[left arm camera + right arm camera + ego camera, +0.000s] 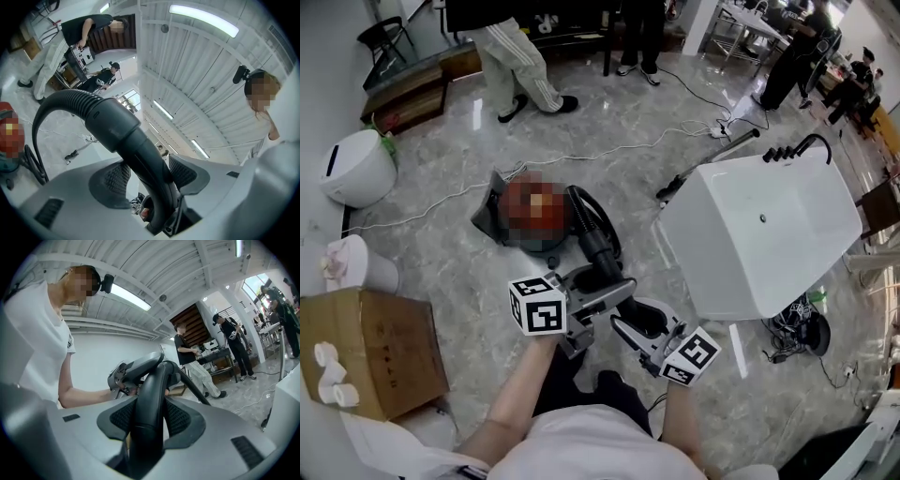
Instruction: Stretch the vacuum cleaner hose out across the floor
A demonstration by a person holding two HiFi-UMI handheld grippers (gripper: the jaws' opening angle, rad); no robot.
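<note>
Two tools counted, left tool (150, 176), right tool (151, 419), one hose (595, 230), one vacuum cleaner (492, 221), one bathtub (722, 258), one cardboard box (366, 347)

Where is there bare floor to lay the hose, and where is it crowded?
Bare floor for the hose lies between the cardboard box and the vacuum cleaner. Crowded: between vacuum cleaner and white tub, and among cables right of the tub.

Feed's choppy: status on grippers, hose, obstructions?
Left gripper, right gripper both shut on hose handle. Hose looped by vacuum cleaner, unstretched. Bathtub close at right.
</note>
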